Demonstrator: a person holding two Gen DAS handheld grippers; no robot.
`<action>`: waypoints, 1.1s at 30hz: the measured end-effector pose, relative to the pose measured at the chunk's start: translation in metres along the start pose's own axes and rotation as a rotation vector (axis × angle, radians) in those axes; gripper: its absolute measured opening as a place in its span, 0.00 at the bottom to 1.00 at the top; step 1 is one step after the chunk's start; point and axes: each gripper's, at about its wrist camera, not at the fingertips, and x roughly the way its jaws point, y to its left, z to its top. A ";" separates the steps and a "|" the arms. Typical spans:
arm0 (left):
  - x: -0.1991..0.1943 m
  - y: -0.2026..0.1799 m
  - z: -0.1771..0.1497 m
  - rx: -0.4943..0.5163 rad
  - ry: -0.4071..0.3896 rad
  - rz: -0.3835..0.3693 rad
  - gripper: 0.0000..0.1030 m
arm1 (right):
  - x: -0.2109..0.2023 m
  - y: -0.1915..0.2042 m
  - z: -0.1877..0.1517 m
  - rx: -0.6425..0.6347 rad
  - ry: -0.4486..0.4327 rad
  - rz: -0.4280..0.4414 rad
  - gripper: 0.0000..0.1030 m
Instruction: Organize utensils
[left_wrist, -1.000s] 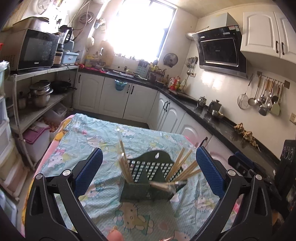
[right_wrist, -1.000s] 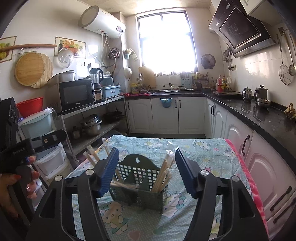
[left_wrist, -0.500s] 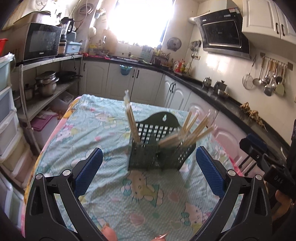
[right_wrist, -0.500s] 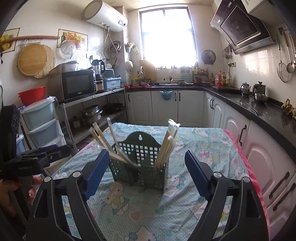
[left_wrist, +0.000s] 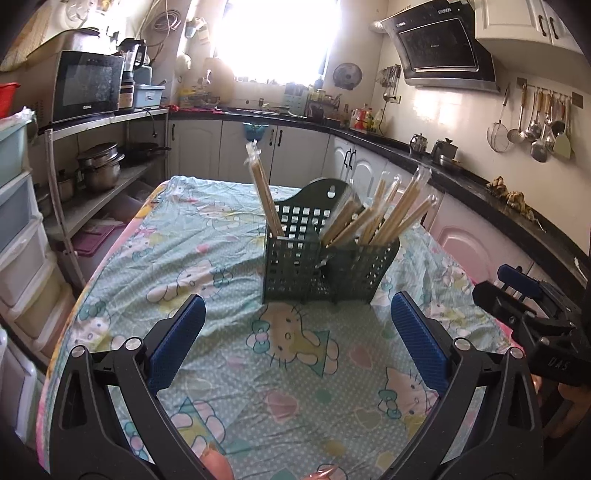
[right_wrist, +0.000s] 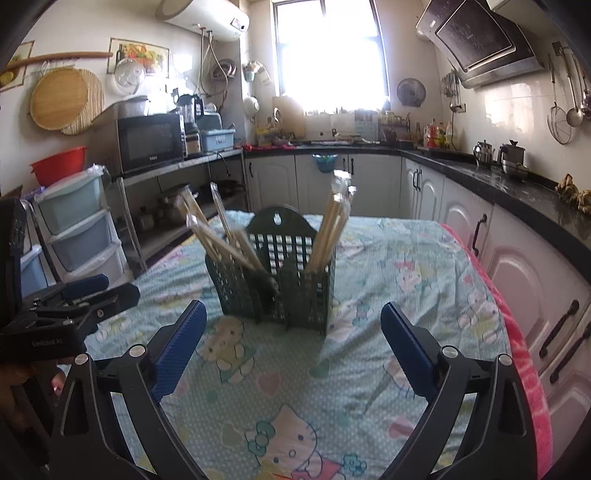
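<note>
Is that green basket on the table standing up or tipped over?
Upright. The basket sits flat on the tablecloth, its arched back panel pointing up, and the wrapped chopsticks stick out of its top.

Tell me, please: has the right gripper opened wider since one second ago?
Yes. In the right wrist view the right gripper now has both pads clear of the green chopstick basket, which they flanked closely before; its jaws are opening, nothing between them.

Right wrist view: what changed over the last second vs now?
The right hand-held gripper has its jaws opening, wider than a second ago, with nothing between them. Both views sit lower against the green utensil holder. The left hand-held gripper kept open and empty. The holder and wrapped chopsticks stayed put on the tablecloth.
</note>
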 end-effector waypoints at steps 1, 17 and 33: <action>0.001 0.001 -0.002 0.001 0.002 0.002 0.90 | 0.001 0.000 -0.002 -0.003 0.005 -0.003 0.91; 0.001 -0.014 -0.039 0.047 -0.068 -0.010 0.90 | 0.001 0.002 -0.053 -0.053 -0.053 -0.067 0.94; 0.007 -0.009 -0.054 0.026 -0.182 0.027 0.90 | -0.027 -0.001 -0.061 -0.042 -0.351 -0.133 0.94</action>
